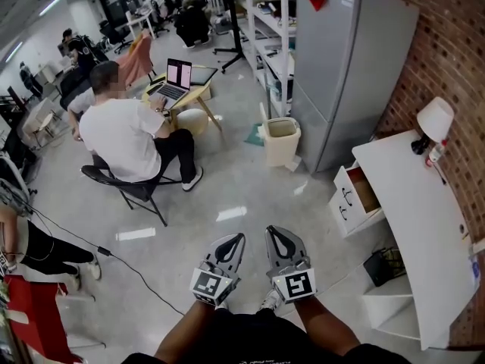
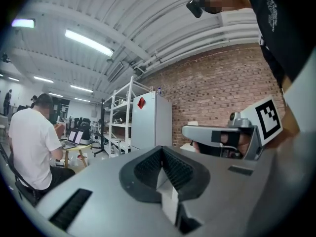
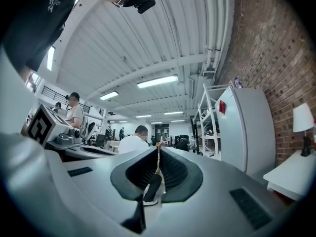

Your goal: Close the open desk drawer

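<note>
Holding both grippers low and close to the body in the head view: left gripper (image 1: pixel 235 241) and right gripper (image 1: pixel 274 233), side by side, aimed roughly level into the room. Fingers are pressed together on both, with nothing between them; each gripper view confirms it.

Open drawer (image 1: pixel 362 190) is well apart from both grippers, off to the right. It's the top one of the white drawer unit (image 1: pixel 342 211) at the end of the white desk (image 1: pixel 409 203), beside the grey fridge (image 1: pixel 345 74), wood interior showing. Not touched yet, so the task looks barely started.

Risks, my read:
- A push landing on a corner of the drawer front instead of the middle could rack the drawer and bind it part-way.
- The unit looks freestanding, so a hard shove may slide it instead of seating the drawer.
- Closed tips make a narrow contact and could skid off the front or catch a handle.
- Lamp (image 1: pixel 433 120) sits on the desk end near the drawer, and a high swing could clip it.
</note>
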`<state>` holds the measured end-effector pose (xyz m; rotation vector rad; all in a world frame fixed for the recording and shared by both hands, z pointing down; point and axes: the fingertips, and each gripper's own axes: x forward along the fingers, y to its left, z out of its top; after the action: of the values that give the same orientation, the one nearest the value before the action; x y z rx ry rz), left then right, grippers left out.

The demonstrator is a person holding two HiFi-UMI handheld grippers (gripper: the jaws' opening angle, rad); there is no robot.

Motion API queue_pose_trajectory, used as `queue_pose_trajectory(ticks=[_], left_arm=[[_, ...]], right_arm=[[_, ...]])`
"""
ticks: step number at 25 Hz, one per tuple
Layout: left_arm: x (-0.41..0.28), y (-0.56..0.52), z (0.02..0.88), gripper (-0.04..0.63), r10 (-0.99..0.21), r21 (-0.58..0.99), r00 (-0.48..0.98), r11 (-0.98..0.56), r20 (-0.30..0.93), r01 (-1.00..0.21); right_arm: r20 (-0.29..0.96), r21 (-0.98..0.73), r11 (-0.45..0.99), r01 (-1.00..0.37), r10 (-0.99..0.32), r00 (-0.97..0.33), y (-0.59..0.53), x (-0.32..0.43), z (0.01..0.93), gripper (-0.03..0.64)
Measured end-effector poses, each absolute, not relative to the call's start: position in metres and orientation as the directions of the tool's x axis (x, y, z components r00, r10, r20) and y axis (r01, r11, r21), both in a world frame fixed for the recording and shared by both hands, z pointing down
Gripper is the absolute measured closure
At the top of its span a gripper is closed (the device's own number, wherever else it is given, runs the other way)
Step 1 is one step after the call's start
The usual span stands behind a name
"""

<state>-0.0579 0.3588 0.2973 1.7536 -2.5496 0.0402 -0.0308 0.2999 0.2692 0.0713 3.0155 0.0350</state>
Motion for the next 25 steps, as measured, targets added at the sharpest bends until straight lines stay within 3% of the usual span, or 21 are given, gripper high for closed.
queue_pose_trajectory(ticks=[13, 17, 25], left_arm=[[-0.049, 0.335, 0.288, 0.588, -0.94, -0.014, -0.338, 0.338, 0.047, -0.941], [-0.052, 0.328, 0.293, 0.588, -0.948, -0.021, -0.315, 0.314, 0.05, -0.949], [-0.08, 0.323, 0.291, 0.588, -0.954, -0.01, -0.297, 0.297, 0.04, -0.955]], right_arm=[[-0.105, -0.005, 1.0, 0.02, 0.019, -0.994, 0.279, -0.007, 0.273, 0.586], [-0.149, -0.014, 1.0, -0.015, -0.017, -0.989, 0.278, -0.005, 0.268, 0.586], [-0.133, -0.001, 1.0, -0.019, -0.019, -0.991, 0.279, -0.032, 0.265, 0.588]])
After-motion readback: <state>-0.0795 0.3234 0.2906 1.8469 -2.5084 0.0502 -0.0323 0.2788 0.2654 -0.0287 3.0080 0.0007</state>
